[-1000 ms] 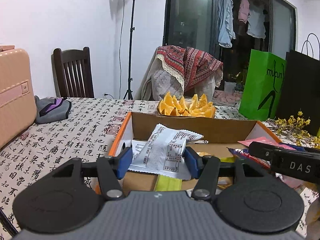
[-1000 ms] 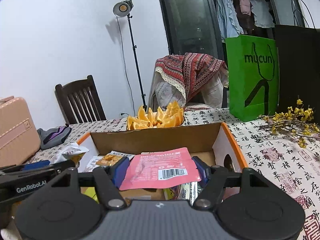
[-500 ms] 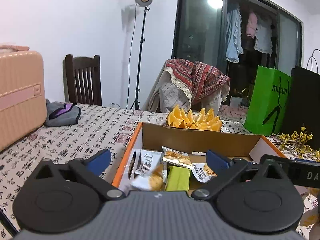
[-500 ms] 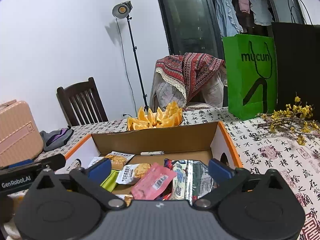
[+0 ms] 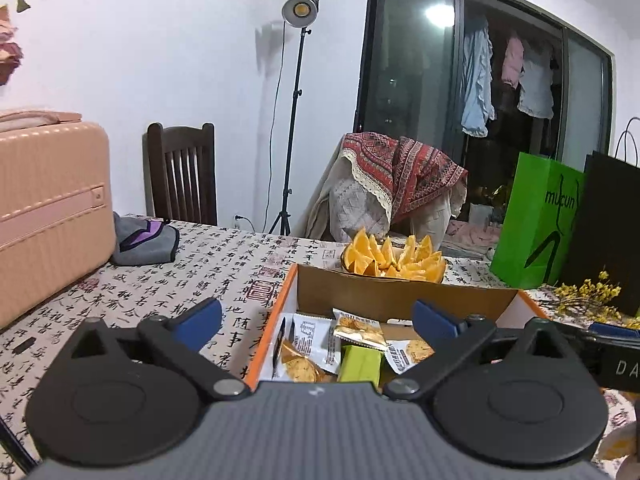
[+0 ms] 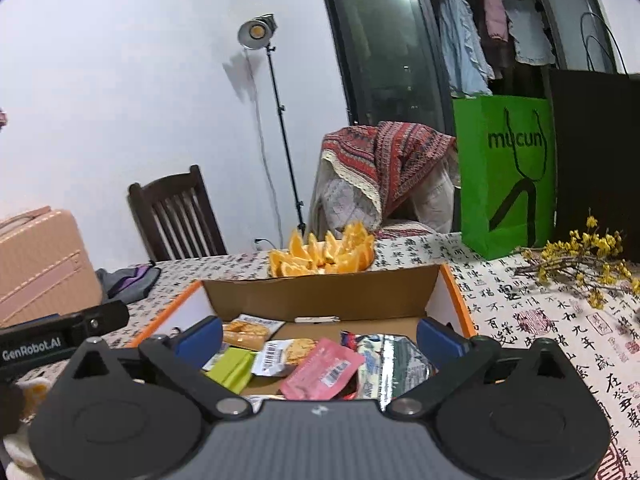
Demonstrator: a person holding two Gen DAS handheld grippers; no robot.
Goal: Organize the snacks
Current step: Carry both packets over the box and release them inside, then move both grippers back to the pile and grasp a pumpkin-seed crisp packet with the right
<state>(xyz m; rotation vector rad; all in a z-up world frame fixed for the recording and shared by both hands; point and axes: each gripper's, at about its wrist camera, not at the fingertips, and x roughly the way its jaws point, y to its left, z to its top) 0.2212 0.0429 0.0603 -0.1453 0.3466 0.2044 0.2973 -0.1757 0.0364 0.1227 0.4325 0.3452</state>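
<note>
Left hand-held gripper (image 5: 316, 316): wide open, empty, above cardboard box (image 5: 400, 296) near worktop (image 5: 180, 276) middle. Snack packets (image 5: 308, 344) piled inside. Right hand-held gripper (image 6: 320, 330): likewise spread, holding nothing, over pink packet (image 6: 320, 372). Risk, probably: fingers clipping box walls or each other in tight quarters. Open room left of box; yellow branches (image 6: 580, 264) crowding right edge.

An orange-edged brown cardboard box (image 6: 320, 300) holds a pink packet (image 6: 320, 374) and a lime-green one (image 6: 231, 368), on a white table (image 6: 540, 320) patterned with black calligraphy, near a bright green bag (image 6: 506, 168).
</note>
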